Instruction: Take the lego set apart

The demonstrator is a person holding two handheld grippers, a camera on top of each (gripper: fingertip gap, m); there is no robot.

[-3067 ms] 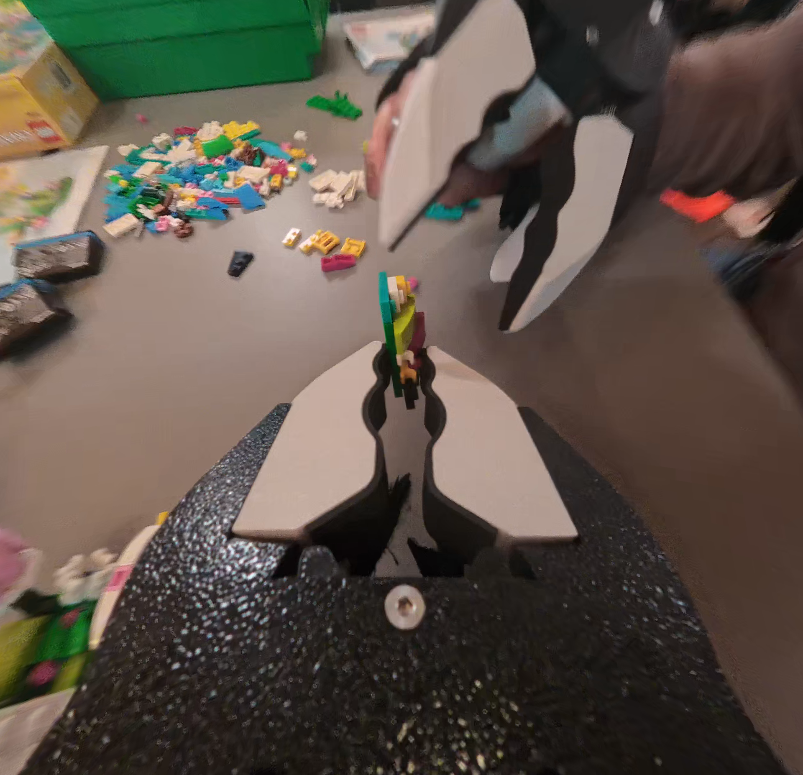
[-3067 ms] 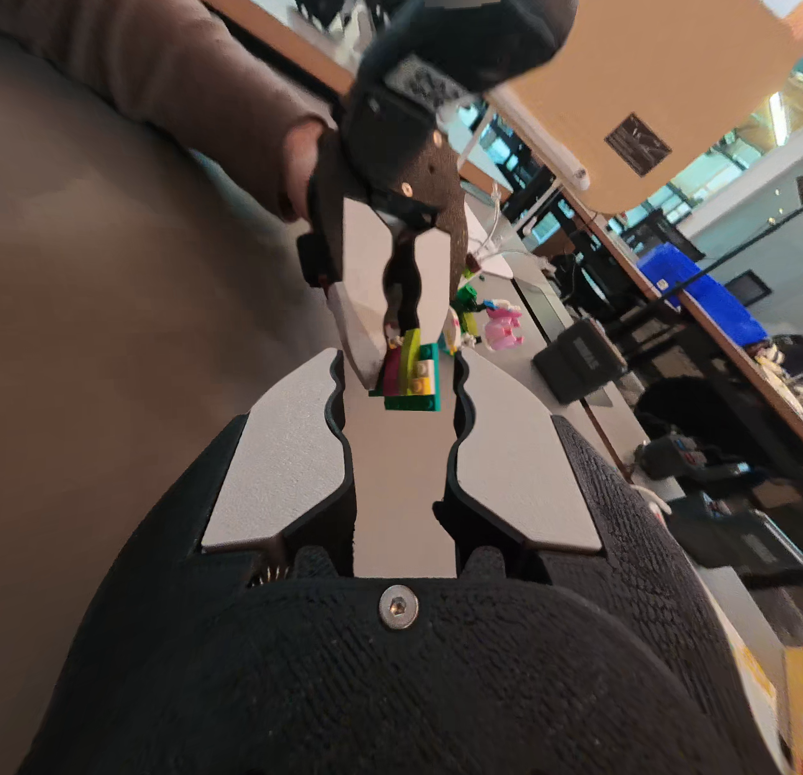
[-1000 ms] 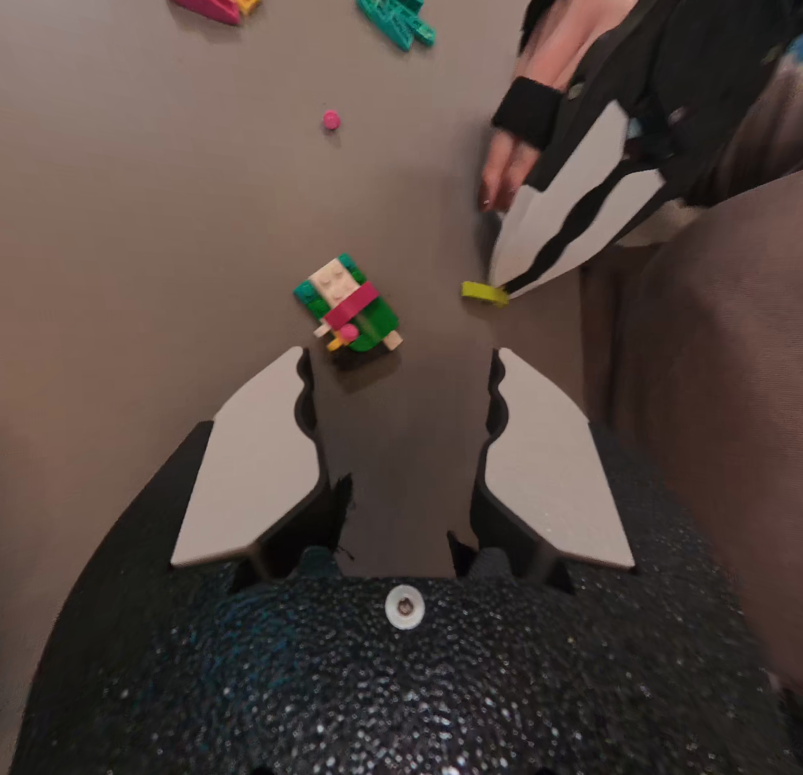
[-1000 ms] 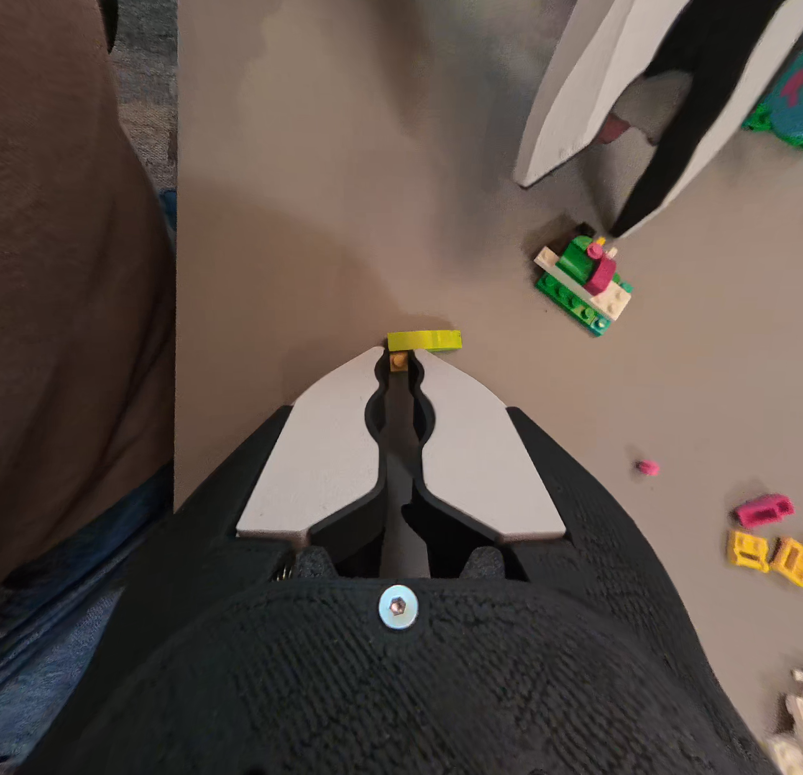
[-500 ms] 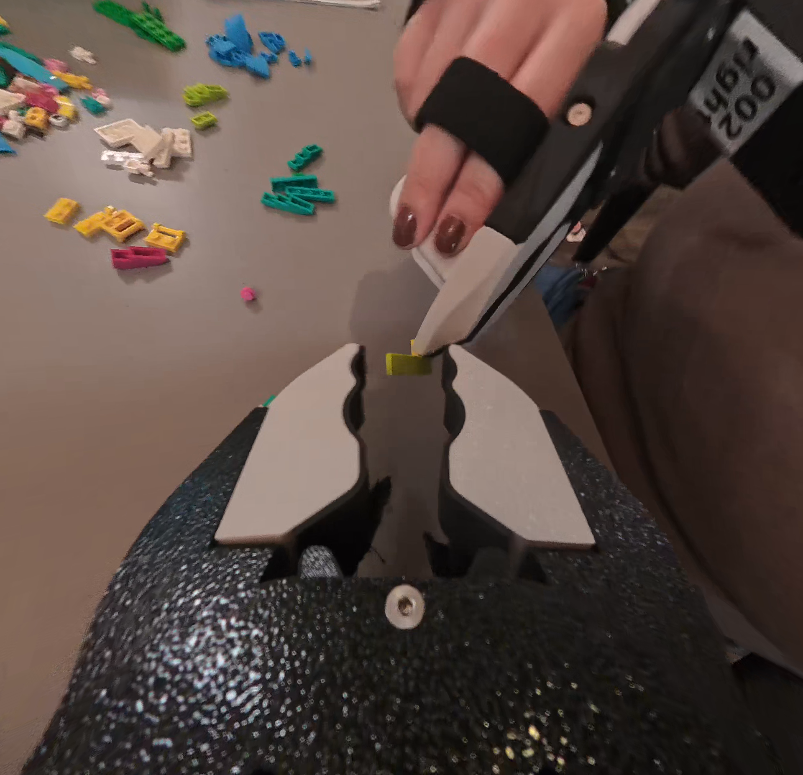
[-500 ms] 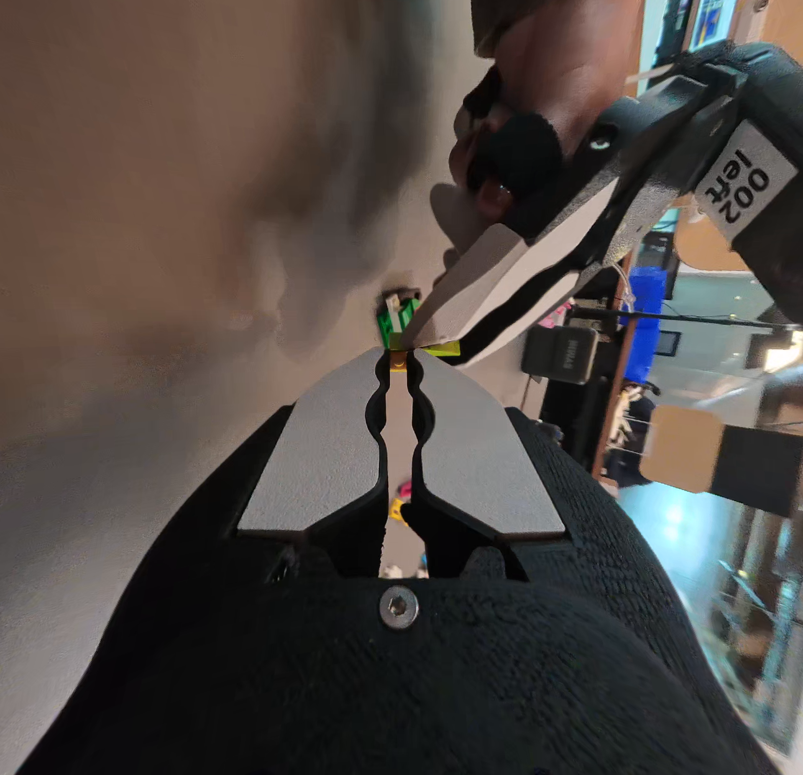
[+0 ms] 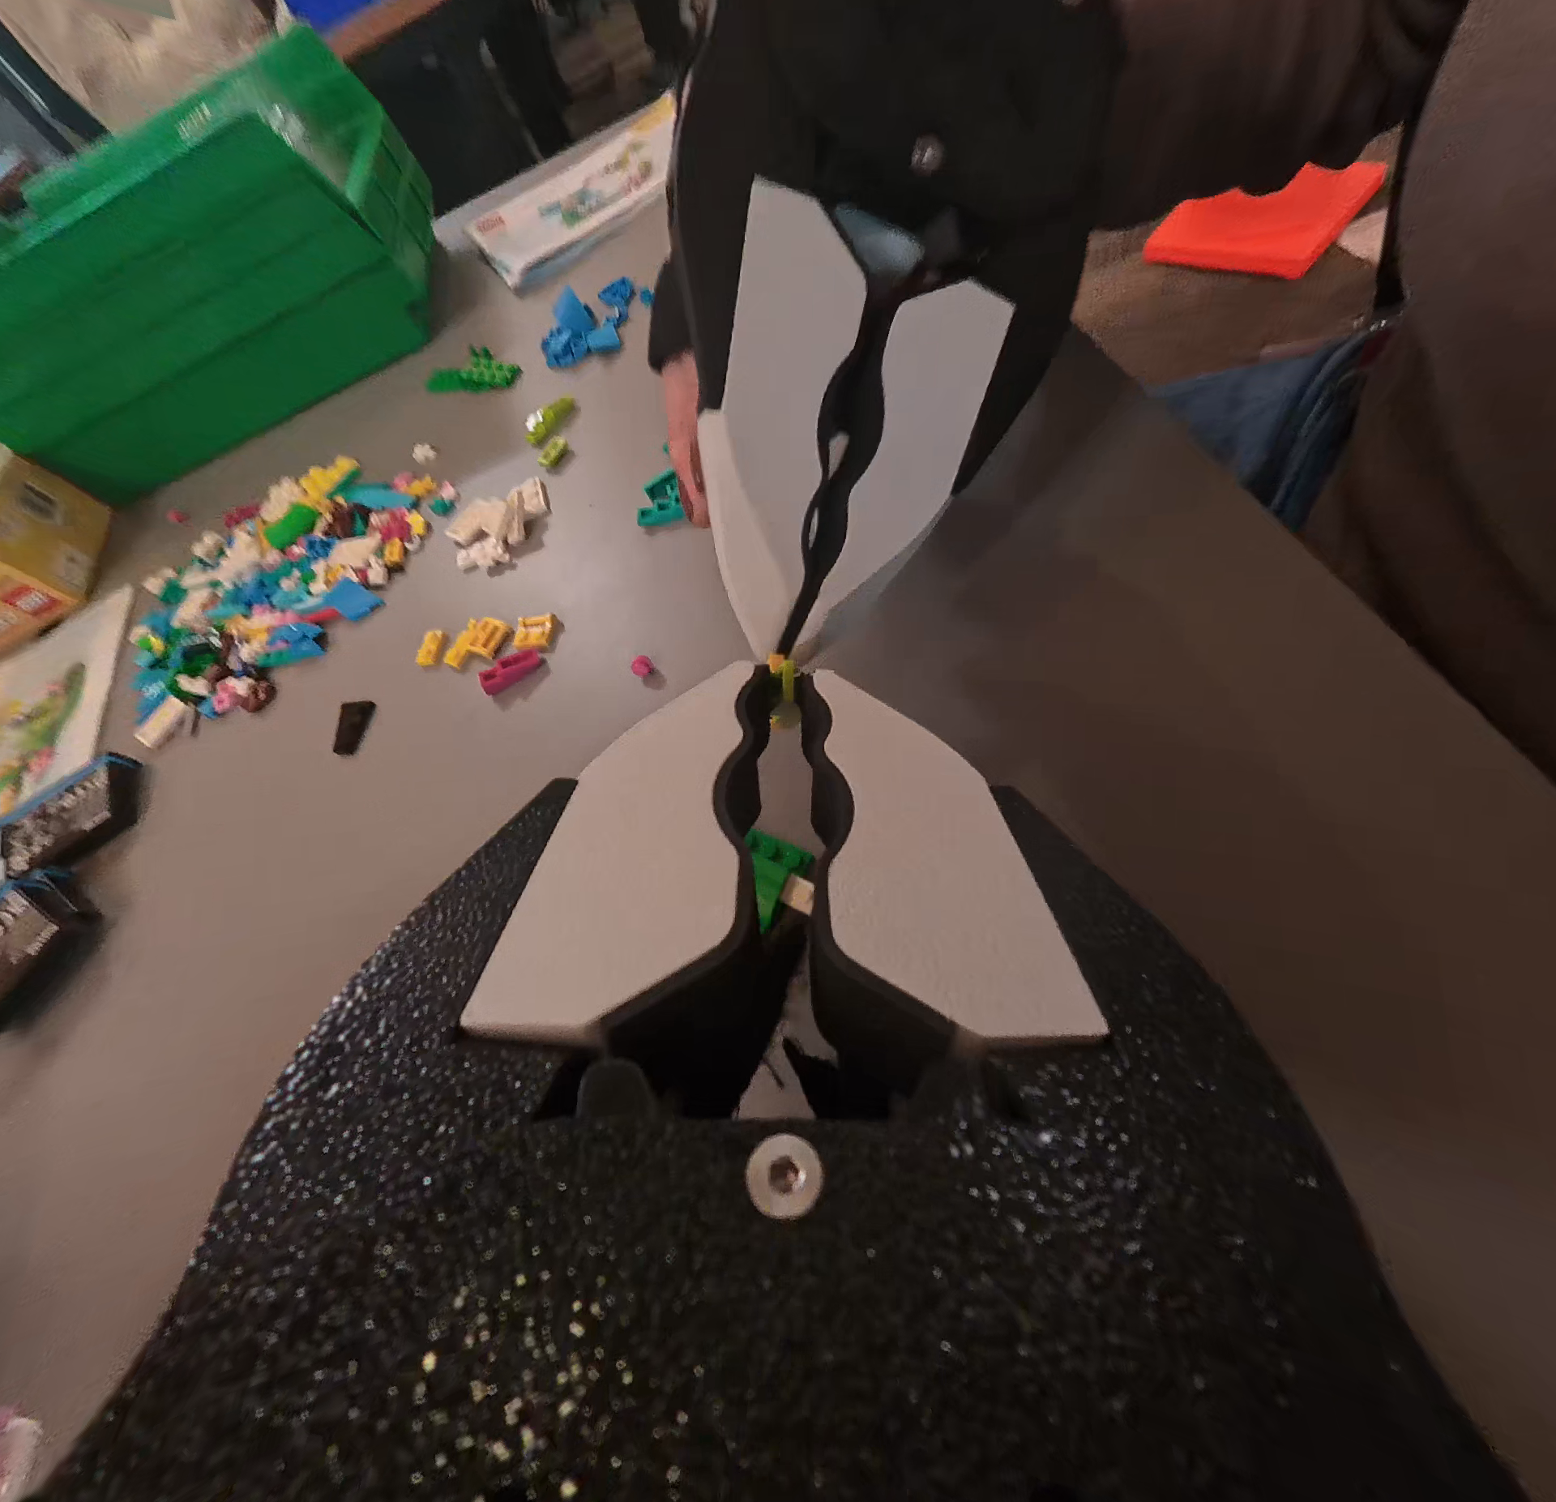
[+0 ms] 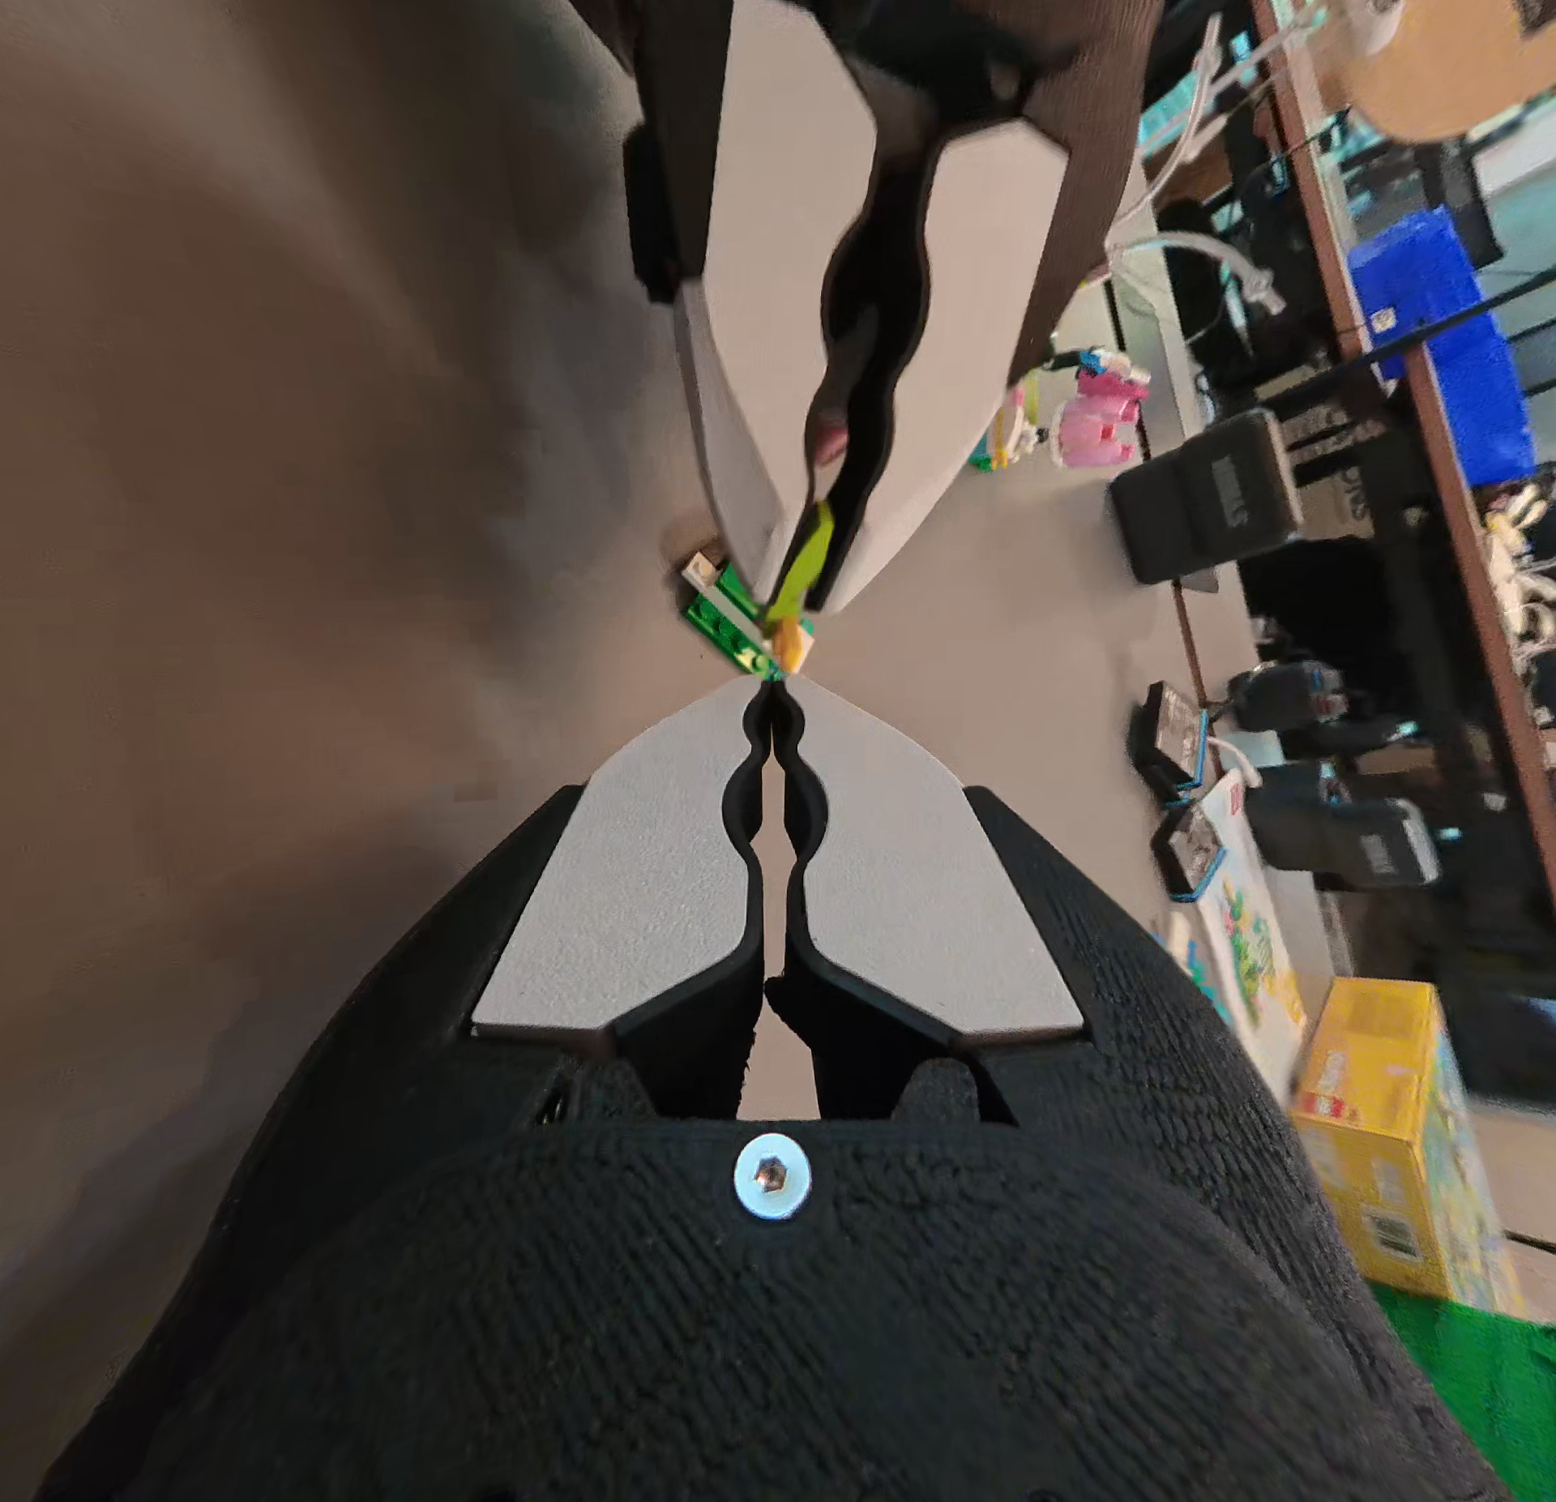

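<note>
Left gripper [image 7: 783,687] clamps lime piece [image 8: 804,565] mid-air, tip to tip with right gripper [image 8: 770,687], pinched on its small orange stud [image 8: 790,640]. Only left view shows loose brick pile [image 7: 278,569]; green lego base [image 8: 728,619] lies on table [image 7: 1179,704].

Two wrist cameras, each looking forward along own fingers, facing each other tip to tip, very close above the grey table [image 7: 253,872]; shared: lime brick [image 8: 804,565].

The small lime-green plastic lego piece [image 8: 804,565] looks smooth and glossy. The grey table top [image 7: 1137,704] is matt. The big green plastic crates [image 7: 210,282] shine. The grey finger pads [image 7: 640,872] look matt, slightly grainy.
</note>
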